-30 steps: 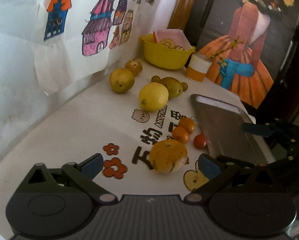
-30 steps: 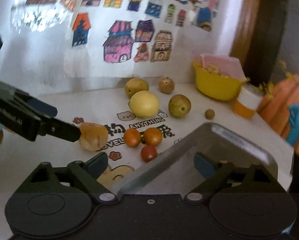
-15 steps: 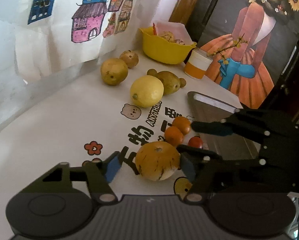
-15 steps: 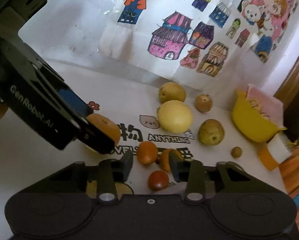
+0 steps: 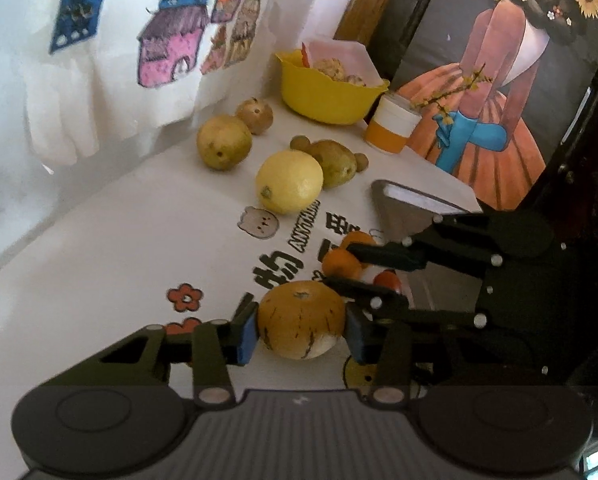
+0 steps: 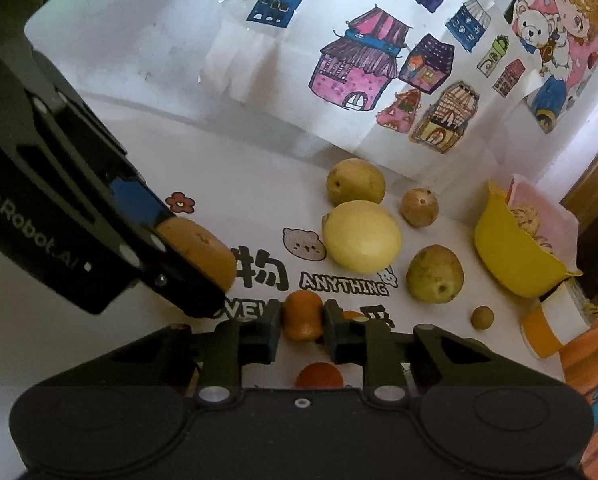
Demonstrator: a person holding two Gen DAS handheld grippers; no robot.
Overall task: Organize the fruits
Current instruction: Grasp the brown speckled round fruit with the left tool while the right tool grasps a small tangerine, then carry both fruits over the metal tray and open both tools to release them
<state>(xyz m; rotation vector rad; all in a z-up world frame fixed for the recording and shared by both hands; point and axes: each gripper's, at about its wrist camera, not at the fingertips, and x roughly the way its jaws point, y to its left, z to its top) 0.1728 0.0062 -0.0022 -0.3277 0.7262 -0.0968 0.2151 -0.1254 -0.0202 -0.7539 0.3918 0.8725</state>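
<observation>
**Both claws closed on fruit**

Left claw clamped on a large, round, brown-streaked orange fruit, blue pads pressed to both flanks, low over the white printed surface. Right claw pinched narrow around a small oval orange fruit, just beside the left claw's load. Directly below that, close to the right claw's body, a small red round fruit. Farther back on the surface: a big pale-yellow lemon, three dull green-brown pears, and a tiny brown round fruit. Near the wall, a yellow plastic bowl. Beside the right claw, a grey metal tray.
</observation>
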